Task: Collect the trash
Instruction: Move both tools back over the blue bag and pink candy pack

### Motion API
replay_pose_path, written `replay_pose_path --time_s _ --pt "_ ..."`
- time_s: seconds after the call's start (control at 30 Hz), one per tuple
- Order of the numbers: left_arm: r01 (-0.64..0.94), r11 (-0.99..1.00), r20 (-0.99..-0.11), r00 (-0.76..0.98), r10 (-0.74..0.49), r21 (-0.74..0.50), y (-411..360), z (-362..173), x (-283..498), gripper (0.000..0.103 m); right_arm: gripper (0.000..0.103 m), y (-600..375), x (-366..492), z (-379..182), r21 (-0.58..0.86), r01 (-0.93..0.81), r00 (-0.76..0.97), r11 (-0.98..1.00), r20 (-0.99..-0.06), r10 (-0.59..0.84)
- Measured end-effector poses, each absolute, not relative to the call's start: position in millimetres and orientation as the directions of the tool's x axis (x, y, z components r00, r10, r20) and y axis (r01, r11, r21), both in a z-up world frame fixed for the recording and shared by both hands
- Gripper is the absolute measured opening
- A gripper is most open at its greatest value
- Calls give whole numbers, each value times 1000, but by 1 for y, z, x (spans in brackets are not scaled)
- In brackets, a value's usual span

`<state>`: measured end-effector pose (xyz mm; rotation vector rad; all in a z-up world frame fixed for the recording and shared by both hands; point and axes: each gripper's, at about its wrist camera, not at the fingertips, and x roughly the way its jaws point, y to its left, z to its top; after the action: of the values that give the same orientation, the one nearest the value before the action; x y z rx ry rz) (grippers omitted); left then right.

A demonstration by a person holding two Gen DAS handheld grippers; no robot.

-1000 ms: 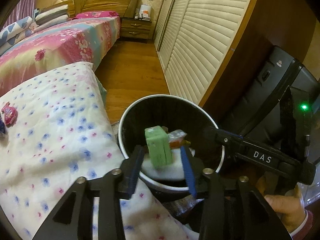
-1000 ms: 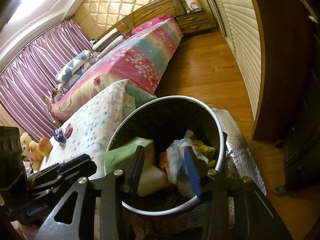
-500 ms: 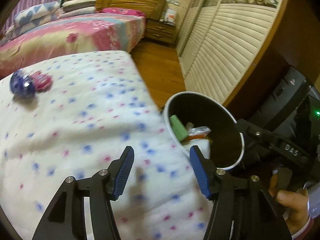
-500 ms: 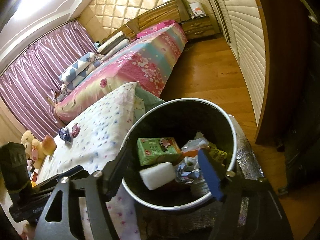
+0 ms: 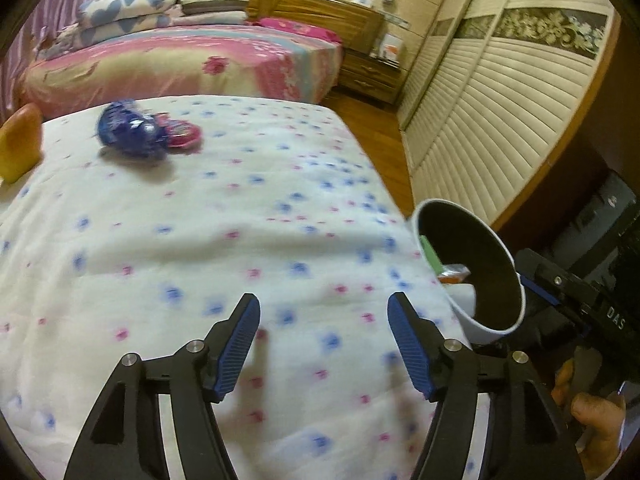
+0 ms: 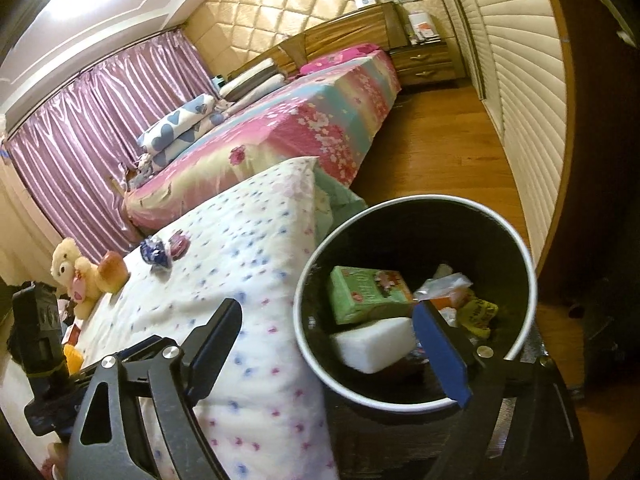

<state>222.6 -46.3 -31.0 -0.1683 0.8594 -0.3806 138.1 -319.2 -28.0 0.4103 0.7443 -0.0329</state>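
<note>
A round bin with a white rim (image 6: 516,240) stands beside the white flowered quilt (image 6: 248,264); it also shows in the left wrist view (image 5: 420,216). Inside lie a green carton (image 6: 364,292), a white foam block (image 6: 372,346), a clear wrapper (image 6: 444,284) and a yellow wrapper (image 6: 480,314). A blue crumpled wrapper (image 5: 128,132) and a pink wrapper (image 5: 182,136) lie on the quilt far from the bin. My left gripper (image 5: 324,332) is open and empty above the quilt. My right gripper (image 6: 328,340) is open and empty, straddling the bin's near-left rim.
A made bed with a pink cover (image 6: 304,120) lies beyond the quilt. A teddy bear (image 6: 74,272) and an orange toy (image 5: 20,140) sit at the quilt's far edge. Louvred wardrobe doors (image 5: 480,112) line the right wall. Wooden floor (image 6: 440,148) runs between them.
My left gripper let the green carton fall into the bin, opened and swung left over the quilt. My right gripper opened wide, released the clear wrapper and shifted left.
</note>
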Motion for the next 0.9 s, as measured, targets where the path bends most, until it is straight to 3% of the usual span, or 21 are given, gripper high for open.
replay_pose_path --time_s 0.9 --pt "14 950 -711 660 -243 -312 59 -32 254 71 91 -233 212 -34 348 -10 702 937 -665 254"
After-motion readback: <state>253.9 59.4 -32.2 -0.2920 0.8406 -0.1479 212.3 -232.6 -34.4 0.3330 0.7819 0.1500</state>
